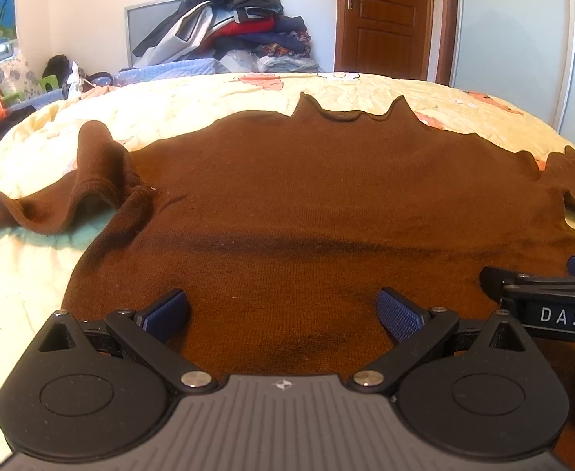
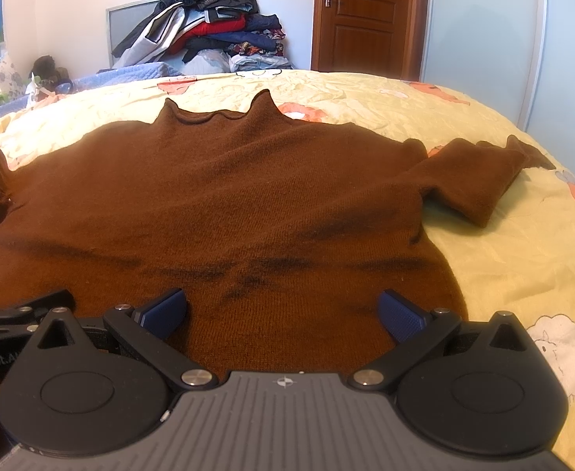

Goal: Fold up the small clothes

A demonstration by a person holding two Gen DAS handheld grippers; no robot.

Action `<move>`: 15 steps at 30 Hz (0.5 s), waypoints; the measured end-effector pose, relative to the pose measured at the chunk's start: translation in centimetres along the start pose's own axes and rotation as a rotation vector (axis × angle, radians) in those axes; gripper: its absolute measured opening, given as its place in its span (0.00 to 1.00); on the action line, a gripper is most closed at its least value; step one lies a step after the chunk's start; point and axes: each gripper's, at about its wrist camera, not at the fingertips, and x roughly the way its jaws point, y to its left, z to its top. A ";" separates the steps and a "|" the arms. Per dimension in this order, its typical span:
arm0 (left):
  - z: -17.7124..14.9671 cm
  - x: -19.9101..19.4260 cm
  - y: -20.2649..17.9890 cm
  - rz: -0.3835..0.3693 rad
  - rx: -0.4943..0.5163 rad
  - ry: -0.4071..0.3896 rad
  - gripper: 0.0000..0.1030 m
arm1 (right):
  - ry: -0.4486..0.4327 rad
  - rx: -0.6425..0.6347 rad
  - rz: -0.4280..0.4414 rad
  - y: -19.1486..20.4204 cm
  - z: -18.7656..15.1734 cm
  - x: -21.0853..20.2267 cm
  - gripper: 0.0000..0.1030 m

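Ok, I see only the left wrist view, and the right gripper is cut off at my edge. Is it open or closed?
Observer: The right gripper is open and holds nothing. It is over the near part of the brown sweater.
Operator: And the right sleeve? I see only a small piece.
Observer: The right sleeve lies out to the side on the bed cover. It is not folded over the body of the sweater.
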 end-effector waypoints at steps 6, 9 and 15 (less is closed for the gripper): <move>0.0 0.1 -0.1 -0.002 -0.003 -0.001 1.00 | 0.000 -0.003 -0.001 0.5 0.0 0.2 1.00; 0.0 0.1 -0.1 -0.001 -0.002 0.000 1.00 | -0.002 -0.001 0.001 0.3 -0.2 -0.2 1.00; -0.1 0.1 0.0 0.002 -0.002 -0.001 1.00 | -0.003 0.000 0.002 0.3 -0.2 -0.1 1.00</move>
